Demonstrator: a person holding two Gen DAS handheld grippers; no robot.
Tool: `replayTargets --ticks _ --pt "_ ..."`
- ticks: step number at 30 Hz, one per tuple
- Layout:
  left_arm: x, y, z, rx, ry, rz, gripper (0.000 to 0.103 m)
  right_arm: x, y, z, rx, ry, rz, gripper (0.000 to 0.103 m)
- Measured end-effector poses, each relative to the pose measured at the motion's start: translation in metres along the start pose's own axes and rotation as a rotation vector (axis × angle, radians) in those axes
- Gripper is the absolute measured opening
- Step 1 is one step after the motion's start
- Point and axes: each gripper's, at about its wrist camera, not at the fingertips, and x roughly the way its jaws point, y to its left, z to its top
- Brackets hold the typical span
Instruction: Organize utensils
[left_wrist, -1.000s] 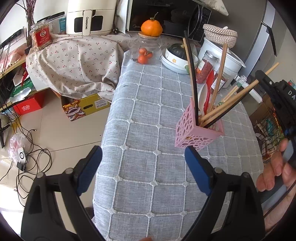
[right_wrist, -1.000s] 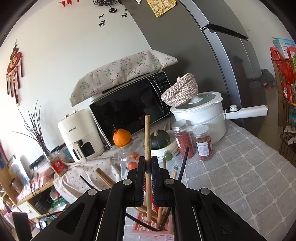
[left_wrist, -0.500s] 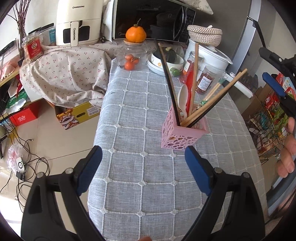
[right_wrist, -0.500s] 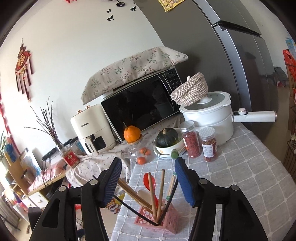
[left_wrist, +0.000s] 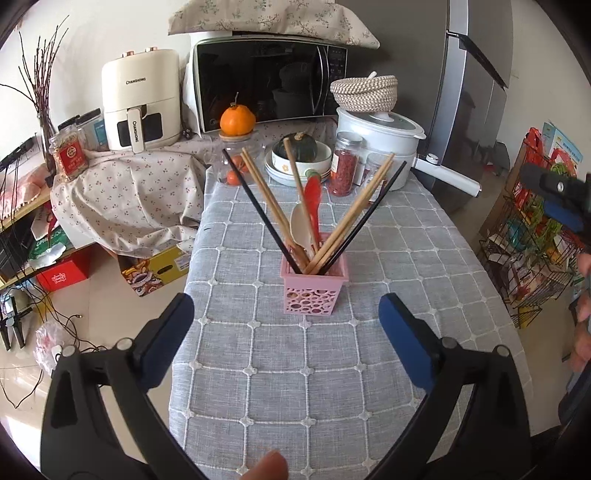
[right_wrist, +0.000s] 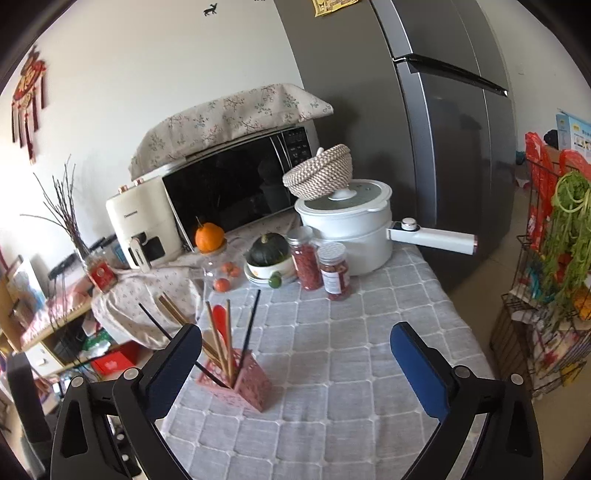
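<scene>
A pink perforated utensil holder stands upright on the grey checked tablecloth. In it are wooden chopsticks, black chopsticks, a red spoon and a white spoon. My left gripper hovers in front of the holder, jaws opening, with nothing between them. My right gripper hangs above the cloth to the right of the holder, jaws opening wide and empty. Its blue pad shows at the right edge of the left wrist view.
At the table's far end stand a white pot with a long handle, two jars, a bowl with a squash and an orange. Behind are a microwave and an air fryer. A fridge and a wire rack stand at right.
My right gripper let go of a wooden chopstick, which now stands in the holder, and opened wide. Both grippers drew back and up from the holder.
</scene>
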Motion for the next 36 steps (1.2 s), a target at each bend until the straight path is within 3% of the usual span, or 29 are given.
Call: replayTargets --ticks 7,12,26,36 --pt "-0.005 -0.021 -0.004 -0.002 -0.005 0.013 0.100 -0.013 -0.019 -0.026 -0.075 0.111 -0.107 0.103" --pt "-0.004 -0.028 -0.003 -0.008 -0.012 0.012 0.100 -0.007 -0.021 -0.041 -0.153 0.135 -0.155 0.103" --pt "-0.001 -0.037 -0.005 -0.007 -0.010 0.005 0.100 0.006 -0.025 -0.048 -0.135 0.196 -0.154 0.103" --pt "-0.003 -0.037 -0.005 -0.010 -0.018 -0.004 0.100 0.006 -0.021 -0.048 -0.140 0.190 -0.152 0.103"
